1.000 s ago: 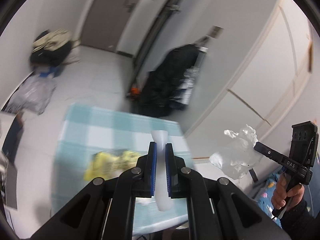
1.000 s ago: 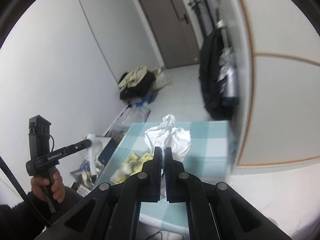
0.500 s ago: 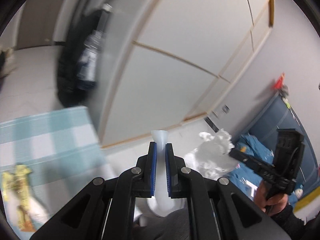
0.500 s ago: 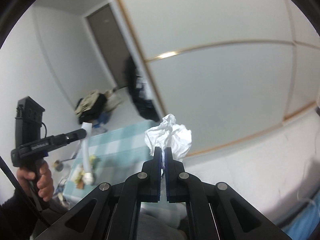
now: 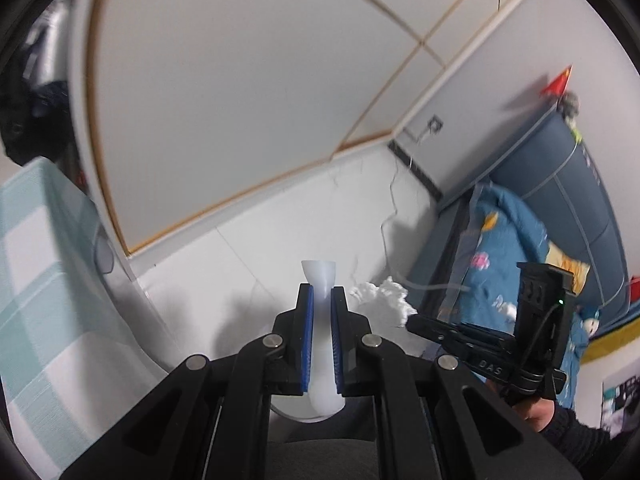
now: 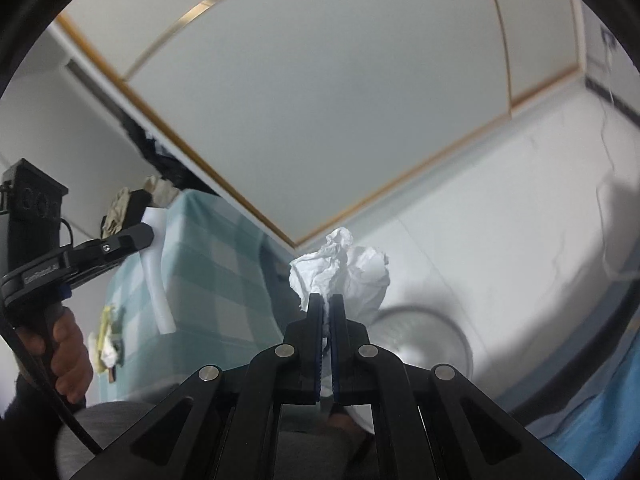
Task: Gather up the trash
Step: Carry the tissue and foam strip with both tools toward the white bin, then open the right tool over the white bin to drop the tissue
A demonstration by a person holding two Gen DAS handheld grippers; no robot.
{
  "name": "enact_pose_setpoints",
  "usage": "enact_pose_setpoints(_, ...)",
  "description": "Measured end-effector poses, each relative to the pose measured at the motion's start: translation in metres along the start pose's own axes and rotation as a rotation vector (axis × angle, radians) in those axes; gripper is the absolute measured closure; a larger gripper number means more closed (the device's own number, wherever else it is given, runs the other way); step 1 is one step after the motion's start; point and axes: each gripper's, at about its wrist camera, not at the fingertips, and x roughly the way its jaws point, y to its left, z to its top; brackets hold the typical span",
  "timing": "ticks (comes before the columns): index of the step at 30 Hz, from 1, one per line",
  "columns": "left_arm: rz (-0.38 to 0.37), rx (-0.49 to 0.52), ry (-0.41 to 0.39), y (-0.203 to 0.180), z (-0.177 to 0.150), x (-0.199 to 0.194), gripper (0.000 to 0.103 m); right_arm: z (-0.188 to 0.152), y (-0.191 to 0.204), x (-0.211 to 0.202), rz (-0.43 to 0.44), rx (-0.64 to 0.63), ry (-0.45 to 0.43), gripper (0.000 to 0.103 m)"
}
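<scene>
White crumpled tissue sits clamped in our right gripper, while our left gripper pinches a flattened translucent plastic cup.

Between your left gripper's jaws sits the flattened paper cup, its mouth poking out ahead of them. Just right of those jaws is the crumpled tissue, pinched in your right gripper and bulging ahead of its tips. The table lies left of both sets of jaws, wrappers on it. A round bin sits below and right of the tissue.
</scene>
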Motion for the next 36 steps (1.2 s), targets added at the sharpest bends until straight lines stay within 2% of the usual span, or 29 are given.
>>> enact_pose_setpoints(6, -0.022, 0.007, 0.112, -0.003, -0.006, 0.035, 0.099, -0.019, -0.03, 0.044, -0.017, 0.073, 0.111, 0.097)
enact_pose_setpoints(12, -0.036, 0.01, 0.176, -0.004, -0.003, 0.058, 0.099, -0.035, -0.051, 0.07, -0.069, 0.112, 0.193, 0.094)
enact_pose_setpoints(19, -0.043, 0.023, 0.234, -0.006, -0.006, 0.079, 0.099, -0.045, -0.063, 0.075, -0.124, 0.151, 0.251, 0.058)
enact_pose_setpoints(20, -0.044, 0.03, 0.243, -0.007, -0.006, 0.082, 0.099, -0.046, -0.064, 0.074, -0.137, 0.15, 0.257, 0.056)
enact_pose_setpoints(25, -0.039, 0.078, 0.287, -0.014, -0.013, 0.098, 0.099, -0.041, -0.062, 0.054, -0.155, 0.149, 0.23, 0.056)
enact_pose_setpoints(29, -0.035, 0.121, 0.321, -0.021, -0.018, 0.109, 0.099, -0.036, -0.061, 0.033, -0.171, 0.153, 0.164, 0.044)
enact_pose_setpoints(36, -0.044, 0.161, 0.402, -0.025, -0.026, 0.126, 0.098, -0.029, -0.065, 0.008, -0.203, 0.19, 0.089, 0.038)
